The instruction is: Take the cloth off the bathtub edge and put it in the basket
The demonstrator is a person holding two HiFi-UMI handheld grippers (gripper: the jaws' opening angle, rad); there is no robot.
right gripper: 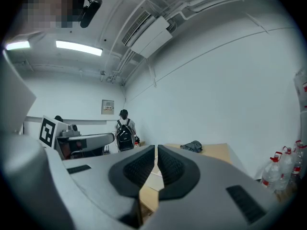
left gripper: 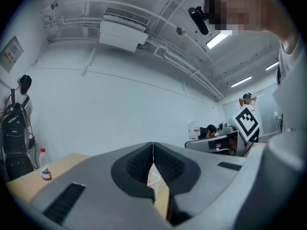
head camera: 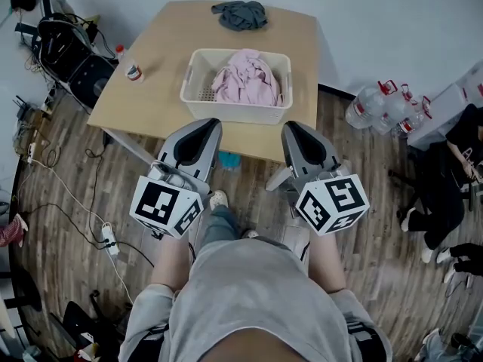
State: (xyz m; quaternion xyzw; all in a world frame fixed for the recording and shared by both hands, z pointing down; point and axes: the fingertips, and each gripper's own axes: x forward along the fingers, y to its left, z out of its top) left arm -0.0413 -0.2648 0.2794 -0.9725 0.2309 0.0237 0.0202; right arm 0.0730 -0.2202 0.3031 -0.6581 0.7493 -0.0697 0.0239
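A white basket (head camera: 198, 78) stands on the wooden table (head camera: 166, 44), with a pink cloth (head camera: 245, 78) bunched inside it. At the table's far edge lies a grey cloth (head camera: 240, 15), which the right gripper view shows as a small grey cloth (right gripper: 193, 146). No bathtub shows in any view. My left gripper (head camera: 205, 127) (left gripper: 153, 145) and right gripper (head camera: 296, 130) (right gripper: 157, 147) hang side by side over the table's near edge, short of the basket. Both are shut, pads together, with nothing between them.
A small bottle (head camera: 133, 72) (left gripper: 44, 166) stands on the table's left side. Black bags (head camera: 72, 47) lean at the left. Cables and a power strip (head camera: 109, 238) lie on the wood floor. Large water bottles (head camera: 377, 104) and a seated person (head camera: 445, 179) are at the right.
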